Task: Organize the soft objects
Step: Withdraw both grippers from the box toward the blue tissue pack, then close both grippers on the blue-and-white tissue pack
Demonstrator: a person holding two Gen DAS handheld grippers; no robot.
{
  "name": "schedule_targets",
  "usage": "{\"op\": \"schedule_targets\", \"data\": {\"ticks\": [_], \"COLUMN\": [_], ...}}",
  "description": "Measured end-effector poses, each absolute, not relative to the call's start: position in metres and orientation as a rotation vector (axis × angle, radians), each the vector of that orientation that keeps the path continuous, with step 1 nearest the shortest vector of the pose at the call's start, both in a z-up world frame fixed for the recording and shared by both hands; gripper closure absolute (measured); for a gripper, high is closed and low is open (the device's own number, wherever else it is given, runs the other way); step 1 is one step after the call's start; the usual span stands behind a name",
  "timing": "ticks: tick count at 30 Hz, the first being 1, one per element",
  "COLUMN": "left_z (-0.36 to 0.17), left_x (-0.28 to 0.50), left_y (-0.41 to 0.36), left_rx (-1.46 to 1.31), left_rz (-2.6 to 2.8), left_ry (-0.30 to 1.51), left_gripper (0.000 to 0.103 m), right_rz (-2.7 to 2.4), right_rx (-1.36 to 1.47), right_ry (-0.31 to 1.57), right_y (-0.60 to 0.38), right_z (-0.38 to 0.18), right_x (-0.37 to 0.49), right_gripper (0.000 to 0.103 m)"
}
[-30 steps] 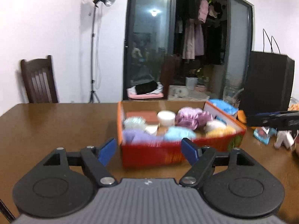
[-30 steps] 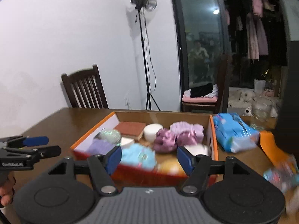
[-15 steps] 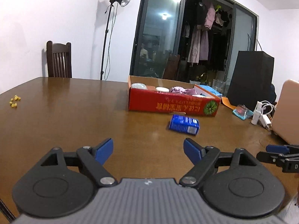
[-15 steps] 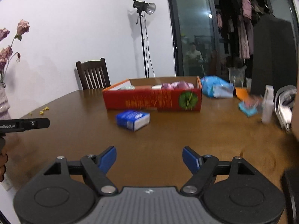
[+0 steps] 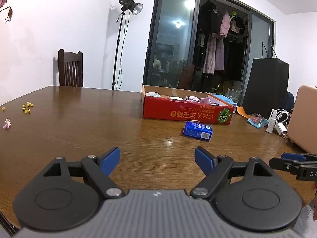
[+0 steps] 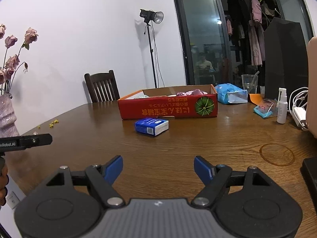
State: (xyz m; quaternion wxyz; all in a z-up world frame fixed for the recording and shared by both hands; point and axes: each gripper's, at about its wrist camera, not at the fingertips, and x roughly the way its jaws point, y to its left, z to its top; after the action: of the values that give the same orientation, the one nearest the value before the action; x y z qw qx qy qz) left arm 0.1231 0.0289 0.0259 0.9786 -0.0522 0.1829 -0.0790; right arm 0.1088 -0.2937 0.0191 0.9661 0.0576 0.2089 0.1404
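1. A brown wooden table (image 5: pixel 79 123) fills the room's foreground.
2. The red box (image 5: pixel 186 113) of soft things sits far; a blue tissue pack (image 5: pixel 197 130) lies just nearer.
3. The left gripper (image 5: pixel 157 158) and the right gripper (image 6: pixel 158 167) are both spread wide and empty.

Red box (image 5: pixel 186 113) at 12 o'clock, open top, pink-purple soft items (image 5: pixel 196 99) heaped inside. Blue tissue pack (image 5: pixel 197 130) flat on table (image 5: pixel 79 123), just in front of box, around 1 o'clock.
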Motion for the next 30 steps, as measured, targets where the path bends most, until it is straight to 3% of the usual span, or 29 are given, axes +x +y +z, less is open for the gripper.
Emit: {"op": "schedule_targets", "data": {"ticks": [10,17,19,22,25,27,30], "left_z": [0.028,0.031,0.028,0.017,0.002,-0.007,-0.017], "left_x": [0.171,0.271,0.307,0.358,0.390,0.396,0.399], "left_y": [0.020,-0.006,-0.013,-0.021,-0.026,-0.024,-0.016], "left_rx": [-0.130,-0.164,-0.190,-0.247,-0.300,-0.331,-0.391], "left_rz": [-0.186,-0.306,-0.357,-0.435,-0.517,-0.524,-0.529], "left_ry": [0.398,0.476,0.529,0.638,0.716,0.716,0.732], "left_gripper": [0.019,0.021,0.032,0.056,0.078,0.083,0.086], "right_rz": [0.317,0.357,0.361,0.375,0.394,0.384,0.372], "right_rx": [0.179,0.252,0.262,0.342,0.420,0.423,0.397], "right_ry": [0.476,0.545,0.572,0.610,0.655,0.662,0.636], "right_y": [-0.285,-0.277,-0.273,-0.275,-0.275,-0.273,-0.271], "right_z": [0.018,0.019,0.018,0.014,0.008,0.004,-0.002], "right_x": [0.150,0.224,0.251,0.291,0.329,0.344,0.348], "right_gripper": [0.025,0.035,0.043,0.052,0.072,0.083,0.087]}}
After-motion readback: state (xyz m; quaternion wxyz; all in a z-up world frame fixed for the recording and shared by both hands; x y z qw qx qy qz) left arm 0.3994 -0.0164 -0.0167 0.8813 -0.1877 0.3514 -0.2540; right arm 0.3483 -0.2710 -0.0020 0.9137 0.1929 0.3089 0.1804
